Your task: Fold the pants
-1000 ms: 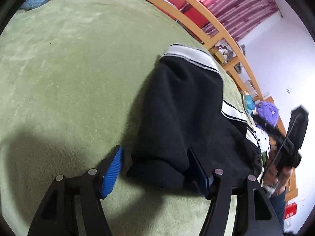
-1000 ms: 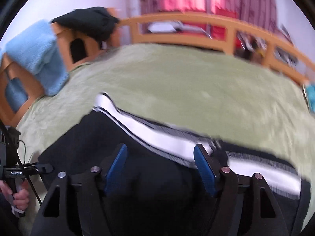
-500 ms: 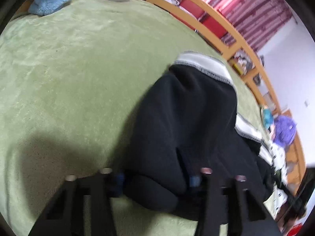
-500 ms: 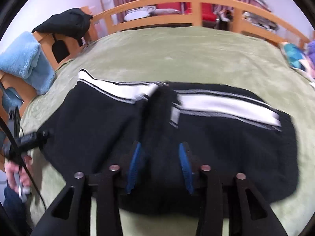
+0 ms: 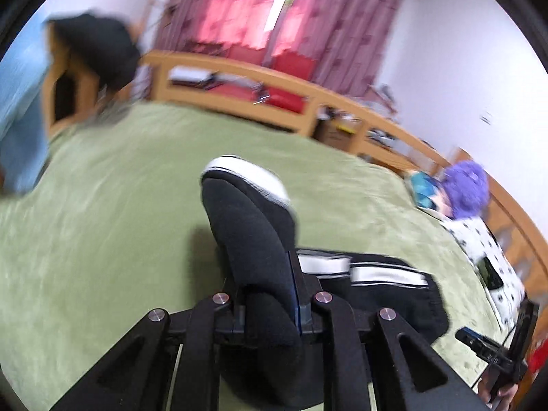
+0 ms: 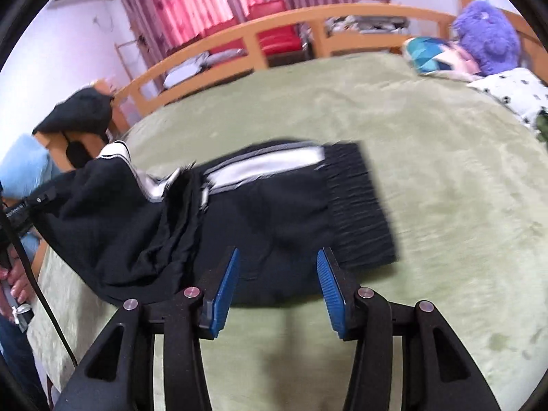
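Note:
Black pants [image 6: 274, 212] with white side stripes lie across the green blanket [image 6: 445, 205], ribbed waistband to the right. My left gripper [image 5: 265, 287] is shut on a thick bunch of the black leg fabric [image 5: 253, 239] and holds it up off the bed, the white-striped end [image 5: 246, 174] arching above. In the right wrist view that lifted leg [image 6: 102, 198] rises at the left. My right gripper [image 6: 275, 284] stands open at the pants' near edge by the waistband. Flat cloth lies between its blue pads [image 6: 222, 287], which do not press on it.
A wooden bed rail [image 5: 274, 92] runs along the far side. A purple plush [image 6: 486, 24], a teal cushion [image 6: 428, 54] and a spotted pillow [image 6: 513, 92] lie at the right. A blue towel [image 6: 24, 167] and a dark garment [image 6: 82, 113] hang at the left.
The left gripper closed on the leg end and rose with it, lifting that leg off the blanket. The right gripper narrowed and slid right along the pants toward the waistband.

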